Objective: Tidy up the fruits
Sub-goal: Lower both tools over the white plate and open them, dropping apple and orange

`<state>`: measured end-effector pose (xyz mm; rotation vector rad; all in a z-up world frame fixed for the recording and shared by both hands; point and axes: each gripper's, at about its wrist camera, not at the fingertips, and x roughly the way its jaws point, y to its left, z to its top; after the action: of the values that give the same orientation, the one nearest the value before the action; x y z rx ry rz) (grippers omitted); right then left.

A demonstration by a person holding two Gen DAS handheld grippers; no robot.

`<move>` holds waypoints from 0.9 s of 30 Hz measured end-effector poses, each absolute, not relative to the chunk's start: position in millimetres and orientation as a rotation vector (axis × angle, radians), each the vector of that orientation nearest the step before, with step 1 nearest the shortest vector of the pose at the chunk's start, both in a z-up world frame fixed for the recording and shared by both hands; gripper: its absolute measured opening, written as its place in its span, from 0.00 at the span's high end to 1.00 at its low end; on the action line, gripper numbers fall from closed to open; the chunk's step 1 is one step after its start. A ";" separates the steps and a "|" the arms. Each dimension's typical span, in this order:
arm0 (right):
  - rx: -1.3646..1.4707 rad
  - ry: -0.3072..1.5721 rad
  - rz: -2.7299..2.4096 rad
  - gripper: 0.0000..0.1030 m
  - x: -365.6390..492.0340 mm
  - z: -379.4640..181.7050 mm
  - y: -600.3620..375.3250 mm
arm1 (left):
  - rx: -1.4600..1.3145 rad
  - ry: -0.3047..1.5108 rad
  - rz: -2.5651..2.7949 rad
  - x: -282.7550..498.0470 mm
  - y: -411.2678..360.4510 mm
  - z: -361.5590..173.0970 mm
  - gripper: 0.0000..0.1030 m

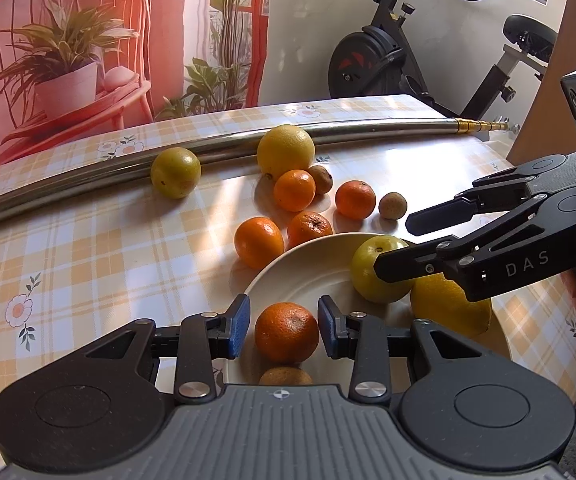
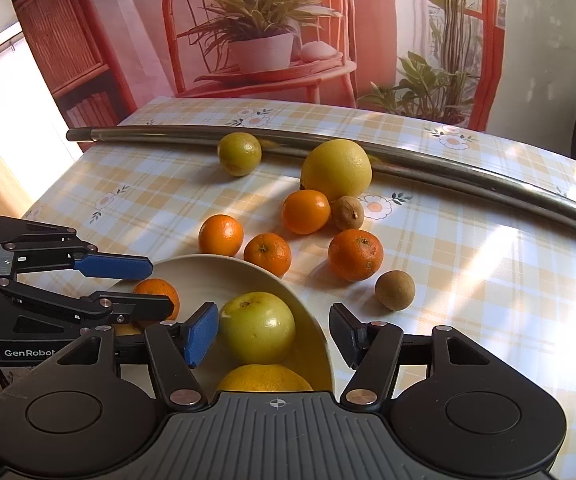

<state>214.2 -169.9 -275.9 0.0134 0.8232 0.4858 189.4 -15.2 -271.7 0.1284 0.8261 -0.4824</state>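
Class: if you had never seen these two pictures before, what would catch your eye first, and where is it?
The white plate at the near table edge, holding a green fruit, a tangerine and a yellow fruit, with both grippers over it. Behind, loose tangerines and a big yellow citrus against a metal pole.

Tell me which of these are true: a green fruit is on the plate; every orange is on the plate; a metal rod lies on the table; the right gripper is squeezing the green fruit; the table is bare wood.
1. A green fruit is on the plate. True.
2. Every orange is on the plate. False: four oranges lie on the table.
3. A metal rod lies on the table. True, behind the fruit.
4. The right gripper is squeezing the green fruit. False: its jaws stand open around it, not pressing it.
5. The table is bare wood. False: a checked cloth with flowers covers it.
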 end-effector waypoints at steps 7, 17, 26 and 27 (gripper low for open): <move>0.025 0.822 0.468 0.42 213.3 -276.4 -175.1 | 0.118 0.828 -0.478 189.5 -13.9 -270.6 0.62; 0.052 0.823 0.445 0.41 212.2 -274.2 -182.4 | 0.095 0.818 -0.446 192.3 -9.0 -268.5 0.62; 0.119 0.757 0.424 0.43 208.2 -263.6 -196.2 | 0.054 0.812 -0.427 196.3 -3.7 -260.6 0.62; 0.130 0.747 0.416 0.43 208.1 -261.9 -199.4 | 0.048 0.813 -0.425 196.9 -3.2 -259.9 0.62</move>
<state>208.1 -199.4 -261.8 0.1296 0.7471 0.4164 196.9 -3.2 -259.9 0.0484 0.8128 -0.4251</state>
